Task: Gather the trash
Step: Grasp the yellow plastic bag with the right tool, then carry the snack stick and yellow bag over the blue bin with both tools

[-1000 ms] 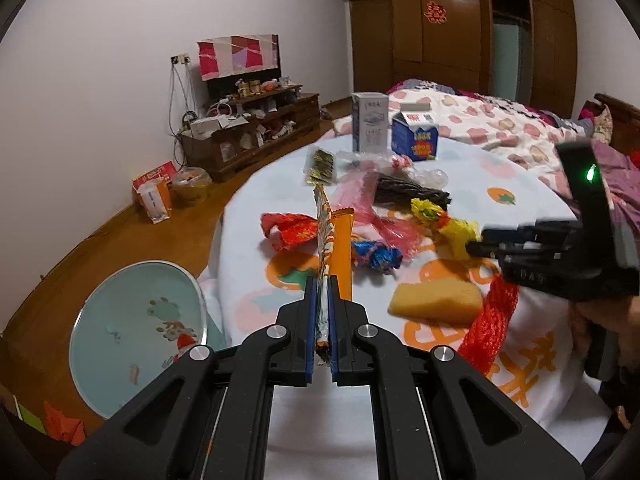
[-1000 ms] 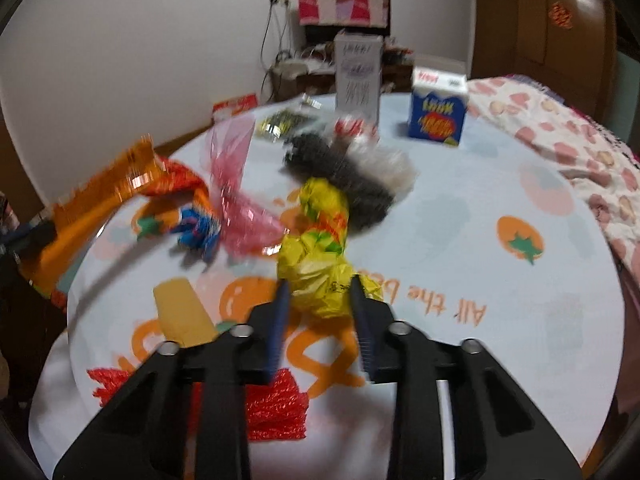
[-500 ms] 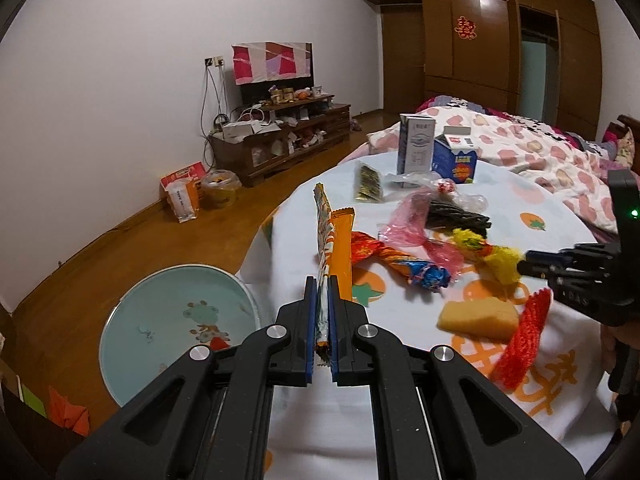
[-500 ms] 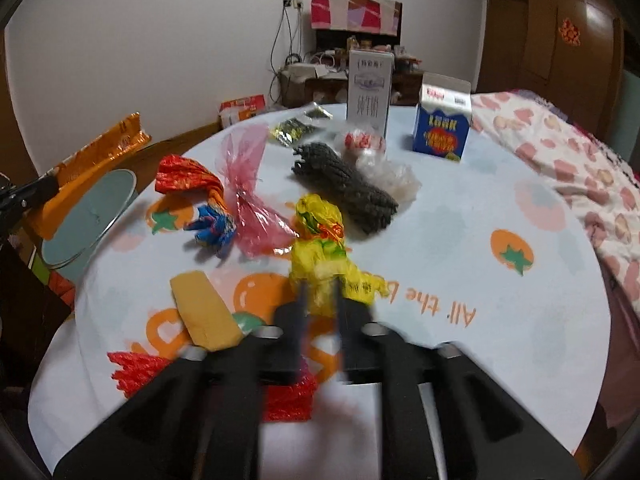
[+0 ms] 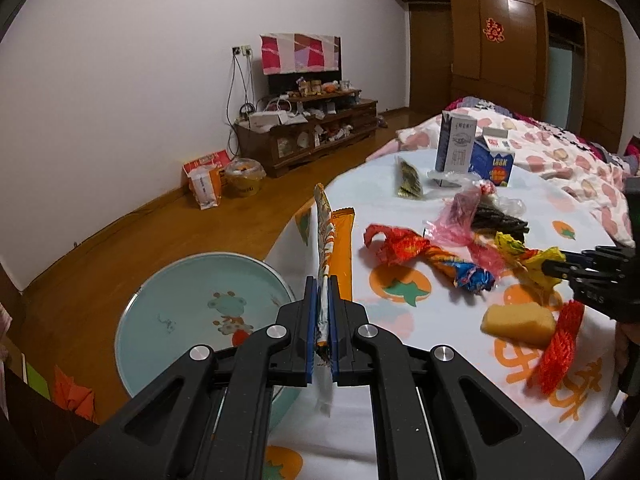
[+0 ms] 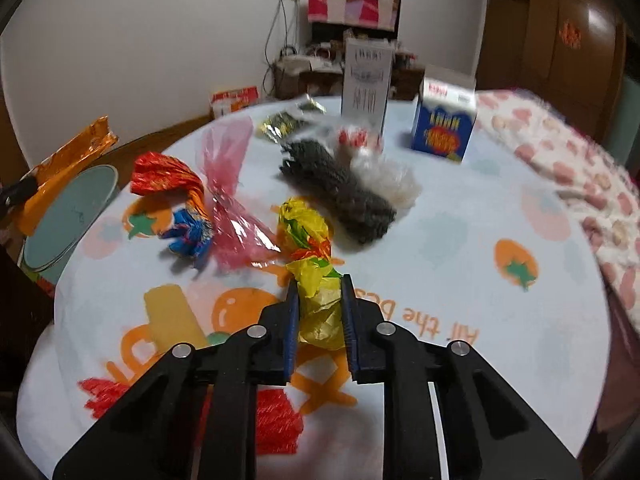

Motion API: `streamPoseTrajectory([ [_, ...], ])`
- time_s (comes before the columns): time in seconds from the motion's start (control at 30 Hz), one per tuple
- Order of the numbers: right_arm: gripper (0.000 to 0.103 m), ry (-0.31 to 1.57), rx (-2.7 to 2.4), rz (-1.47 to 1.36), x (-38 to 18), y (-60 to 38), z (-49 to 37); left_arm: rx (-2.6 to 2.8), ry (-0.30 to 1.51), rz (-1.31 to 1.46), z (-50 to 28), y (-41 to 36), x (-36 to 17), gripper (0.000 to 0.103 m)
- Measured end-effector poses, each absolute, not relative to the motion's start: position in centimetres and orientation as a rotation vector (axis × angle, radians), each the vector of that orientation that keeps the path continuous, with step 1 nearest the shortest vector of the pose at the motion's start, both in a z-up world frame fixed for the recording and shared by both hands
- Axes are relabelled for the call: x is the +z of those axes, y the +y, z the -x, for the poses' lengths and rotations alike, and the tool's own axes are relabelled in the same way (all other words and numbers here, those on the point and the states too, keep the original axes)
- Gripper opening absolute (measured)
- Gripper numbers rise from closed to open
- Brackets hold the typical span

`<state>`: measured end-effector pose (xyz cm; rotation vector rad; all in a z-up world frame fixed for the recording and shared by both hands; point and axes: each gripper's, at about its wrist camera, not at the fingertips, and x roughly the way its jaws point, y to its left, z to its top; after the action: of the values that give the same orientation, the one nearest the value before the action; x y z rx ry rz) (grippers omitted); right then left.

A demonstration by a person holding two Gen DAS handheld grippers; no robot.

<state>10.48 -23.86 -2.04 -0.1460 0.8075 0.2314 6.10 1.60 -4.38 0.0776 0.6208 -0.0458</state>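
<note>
My left gripper (image 5: 322, 292) is shut on a long orange snack wrapper (image 5: 340, 248), which stands up between the pads at the table's left edge, above a pale blue round bin (image 5: 192, 308) on the floor. My right gripper (image 6: 320, 292) is closing, and its blue pads press both sides of a crumpled yellow wrapper (image 6: 316, 280) lying on the tablecloth. The left wrist view shows that right gripper (image 5: 560, 264) at the far right with the yellow wrapper (image 5: 532, 260) at its tips. The right wrist view shows the orange wrapper (image 6: 68, 160) and the bin (image 6: 68, 216) at the far left.
On the round tomato-print tablecloth (image 6: 480, 320) lie a red-and-blue wrapper (image 6: 176, 184), pink plastic (image 6: 228, 200), a black net (image 6: 340, 192), a yellow sponge (image 6: 172, 316) and red mesh (image 6: 276, 416). Two cartons (image 6: 366, 80) (image 6: 444, 128) stand at the back. A bed lies to the right.
The left gripper carried the orange wrapper leftwards, from over the table to its edge above the bin. The right jaws narrowed onto the yellow wrapper.
</note>
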Motion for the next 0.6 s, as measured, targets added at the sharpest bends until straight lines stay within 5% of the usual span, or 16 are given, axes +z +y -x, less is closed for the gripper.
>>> streamPoseTrajectory([
  [0.6, 0.019, 0.592, 0.34, 0.127, 3.9, -16.8, -10.6, 0.028, 0.572, -0.025, -5.2, 5.1, -2.6, 0.005],
])
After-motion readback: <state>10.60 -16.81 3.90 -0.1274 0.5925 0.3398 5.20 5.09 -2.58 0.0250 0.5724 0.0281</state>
